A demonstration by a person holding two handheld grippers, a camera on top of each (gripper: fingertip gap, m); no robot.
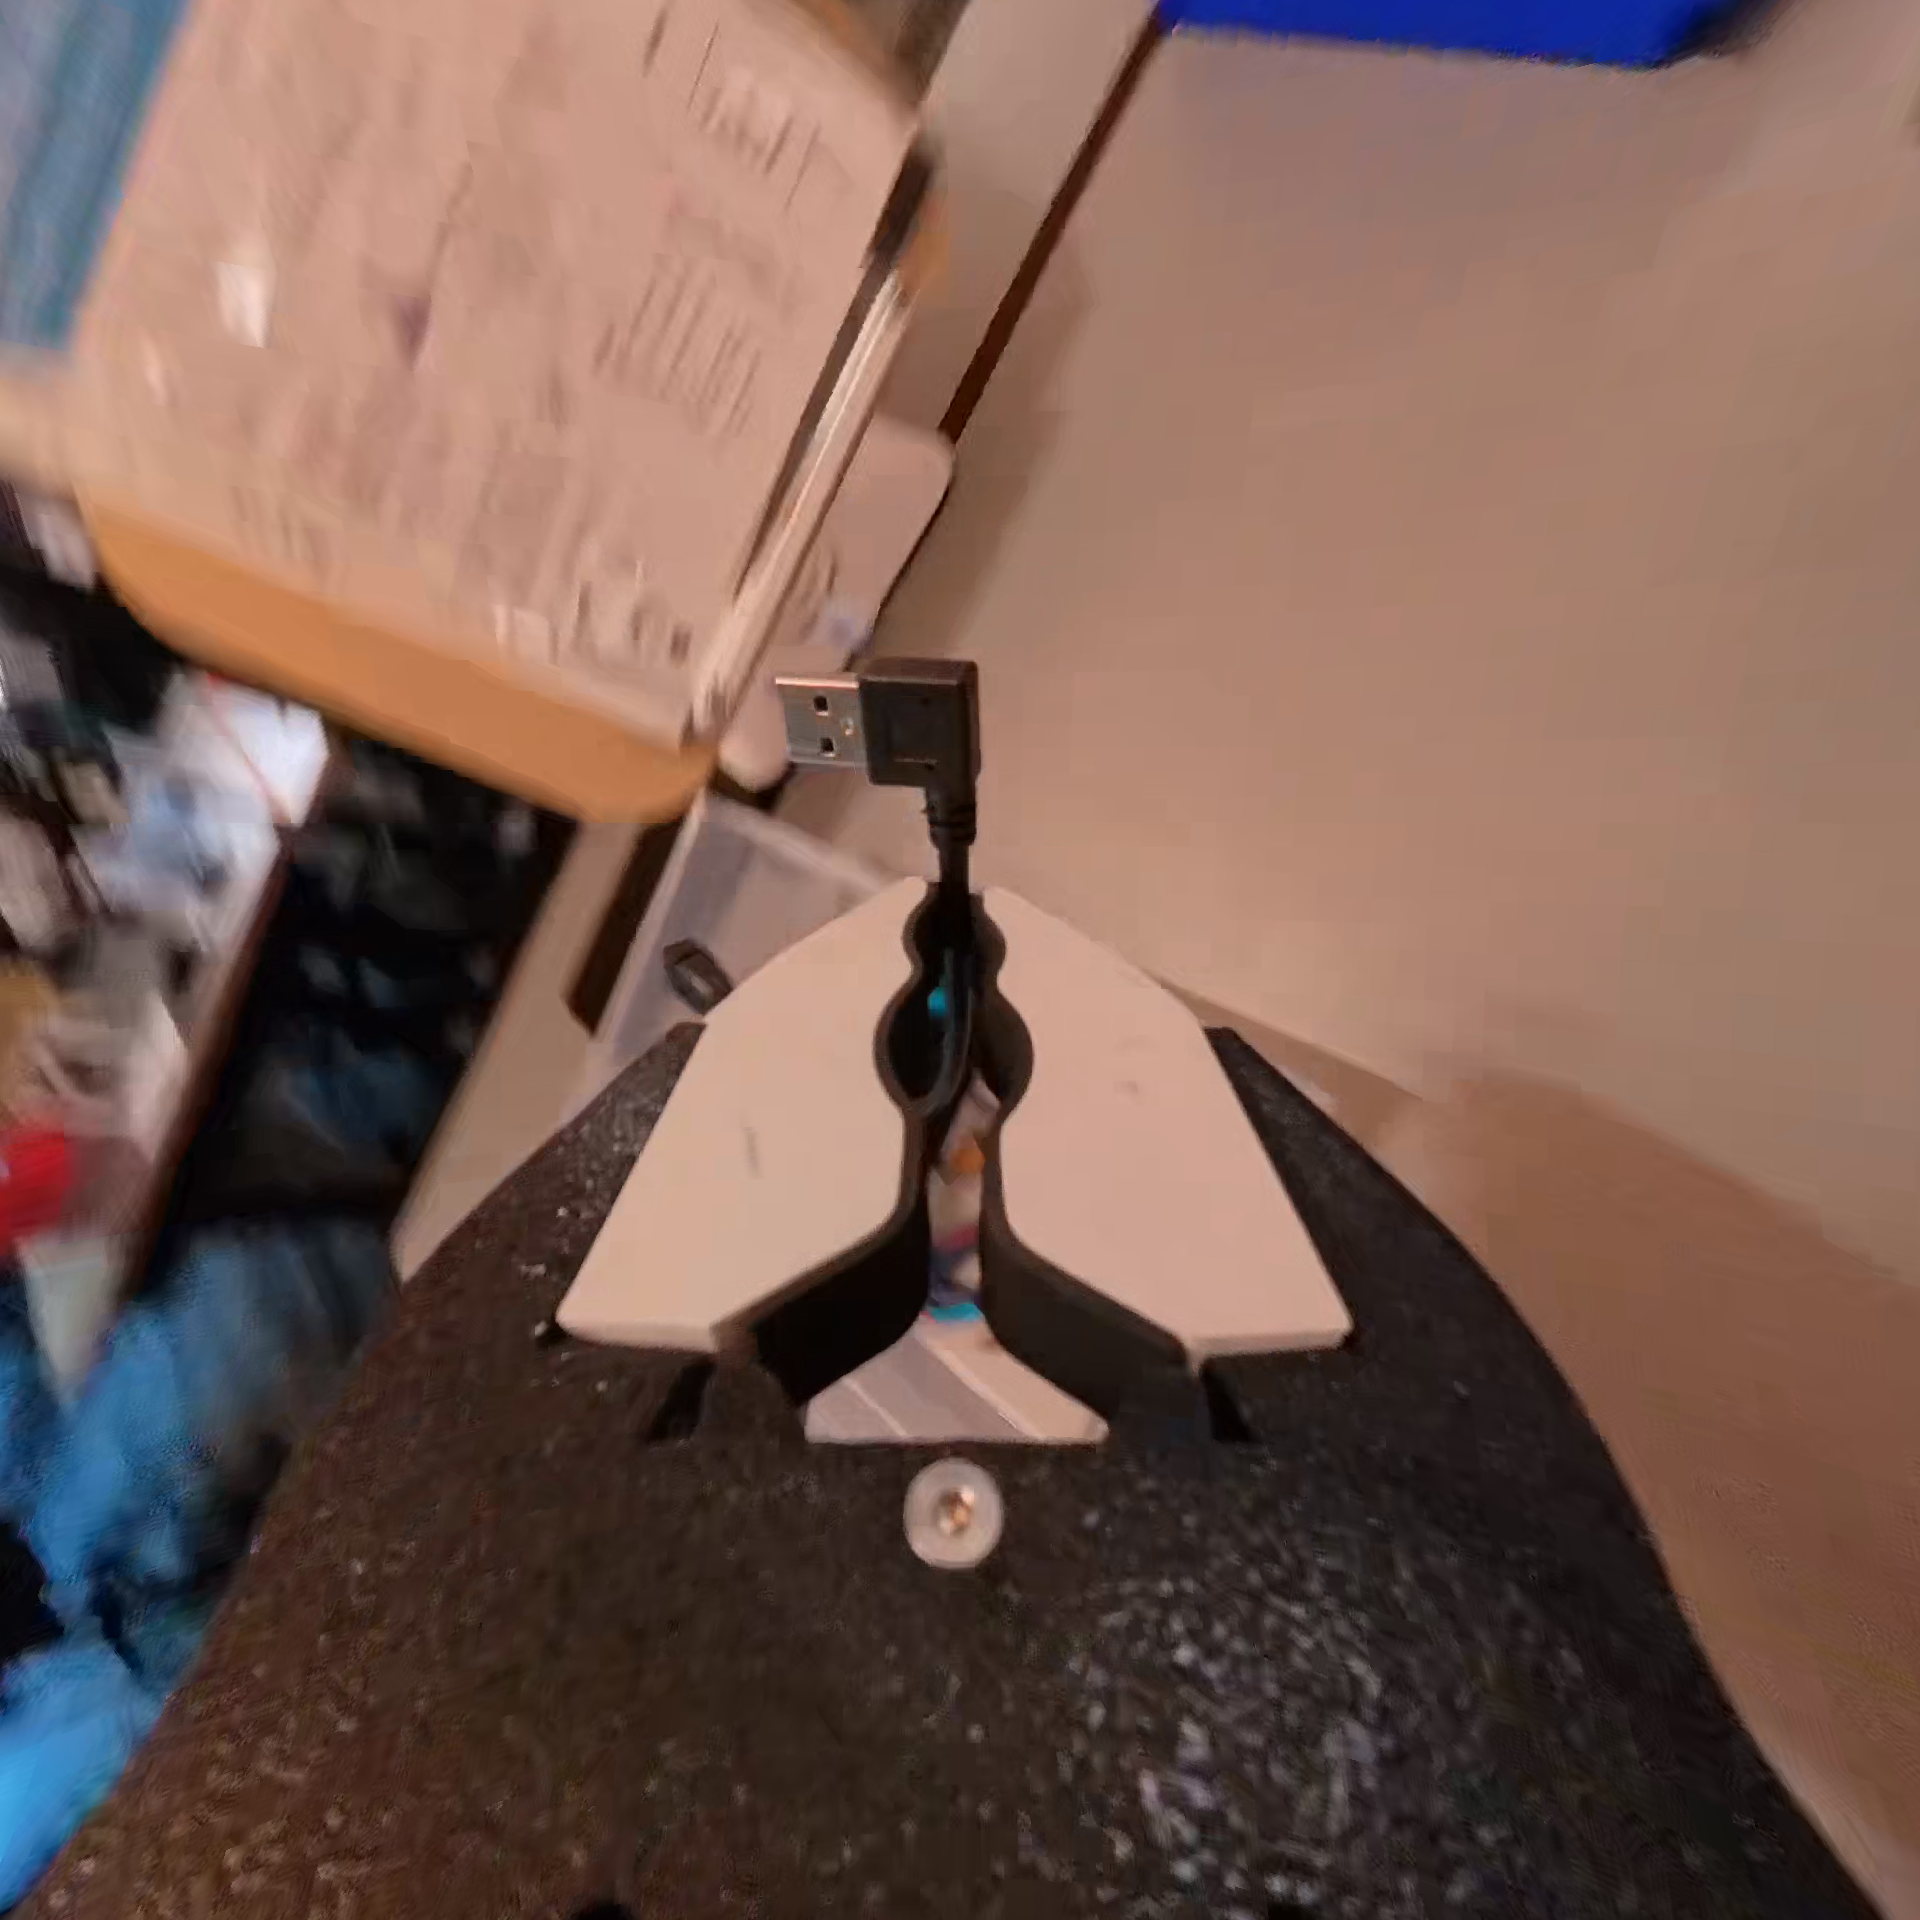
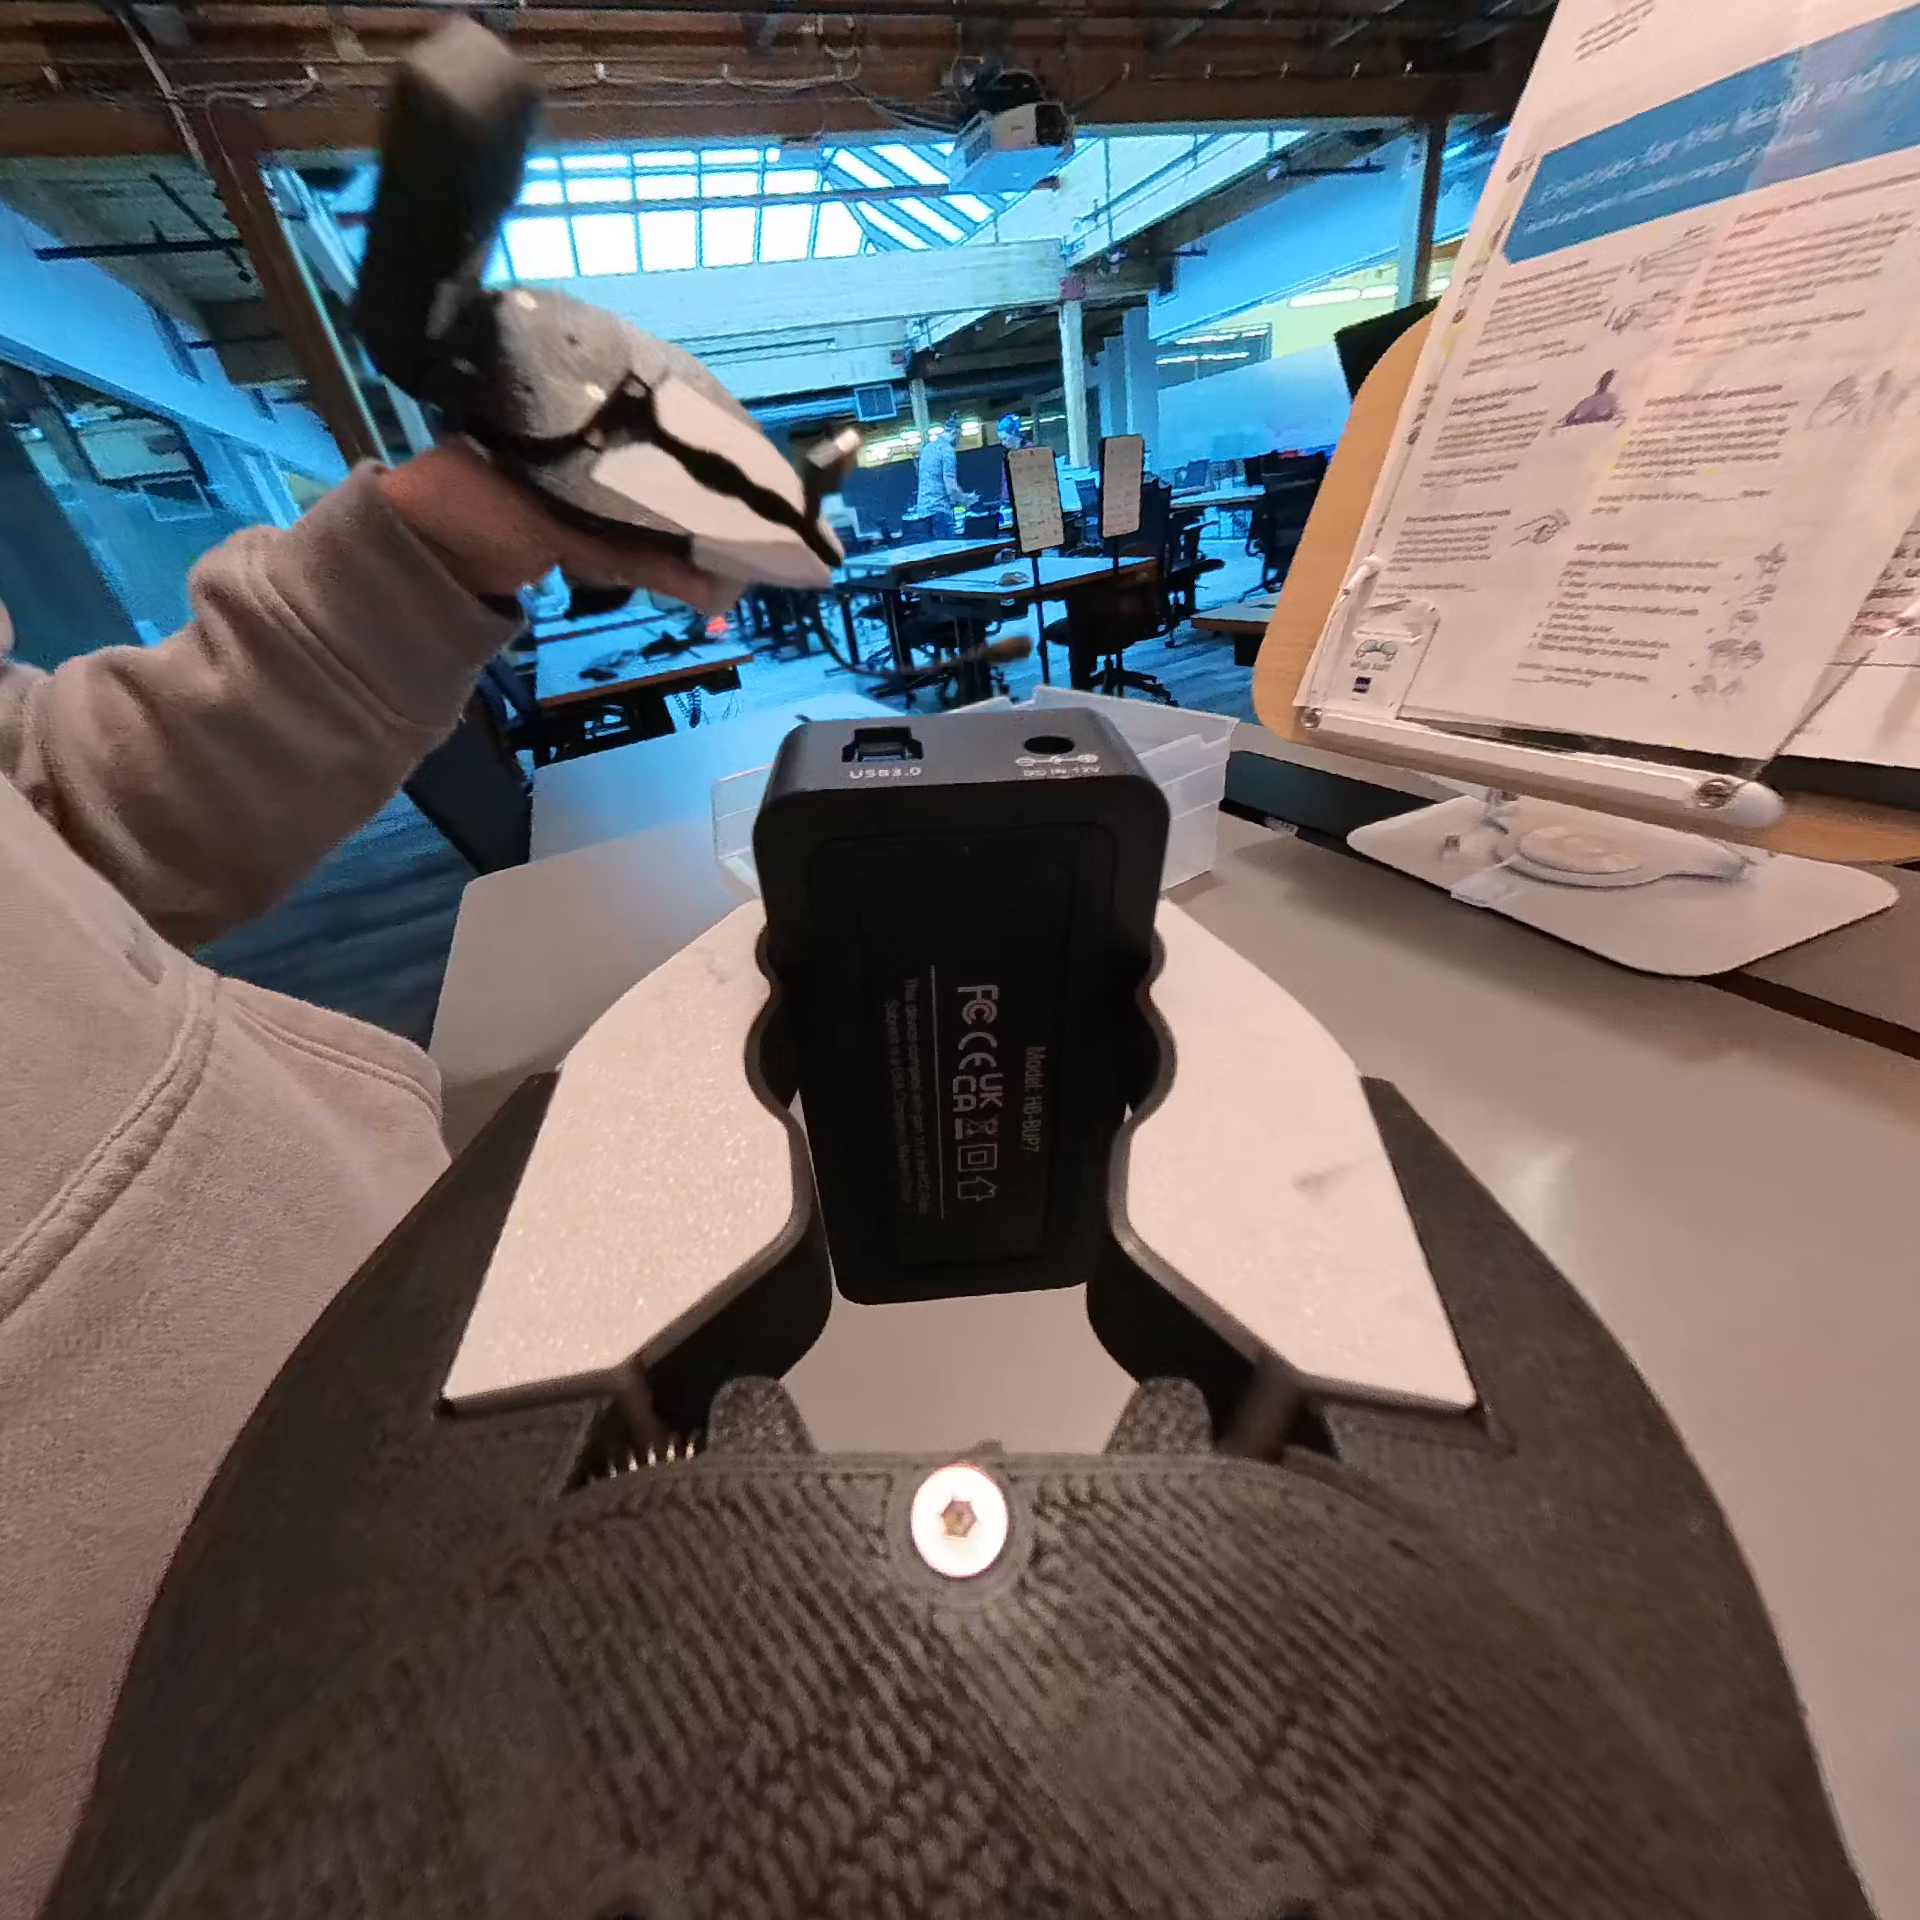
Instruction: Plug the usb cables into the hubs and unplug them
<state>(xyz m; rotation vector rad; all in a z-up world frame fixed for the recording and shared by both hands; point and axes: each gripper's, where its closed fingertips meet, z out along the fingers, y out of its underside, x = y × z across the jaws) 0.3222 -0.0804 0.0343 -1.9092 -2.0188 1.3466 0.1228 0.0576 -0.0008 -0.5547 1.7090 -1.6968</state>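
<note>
My left gripper [image 1: 951, 899] is shut on a thin black USB cable [image 1: 948, 997]. The cable's right-angle plug [image 1: 883, 727] stands just beyond the fingertips, its metal end pointing left, free in the air. My right gripper [image 2: 958, 925] is shut on a black USB hub [image 2: 961, 997] and holds it above the table, its underside towards the camera and its end ports facing away. The left gripper also shows in the right wrist view [image 2: 826, 520], raised at the upper left with the plug [image 2: 836, 449] at its tip, apart from the hub.
A document holder with printed sheets [image 2: 1621, 416] stands on a white base [image 2: 1621, 883] at the right on the pale table [image 2: 1558, 1143]. A clear plastic box [image 2: 1195, 769] sits behind the hub. A person's sleeve [image 2: 208, 831] fills the left. Desks and chairs stand far behind.
</note>
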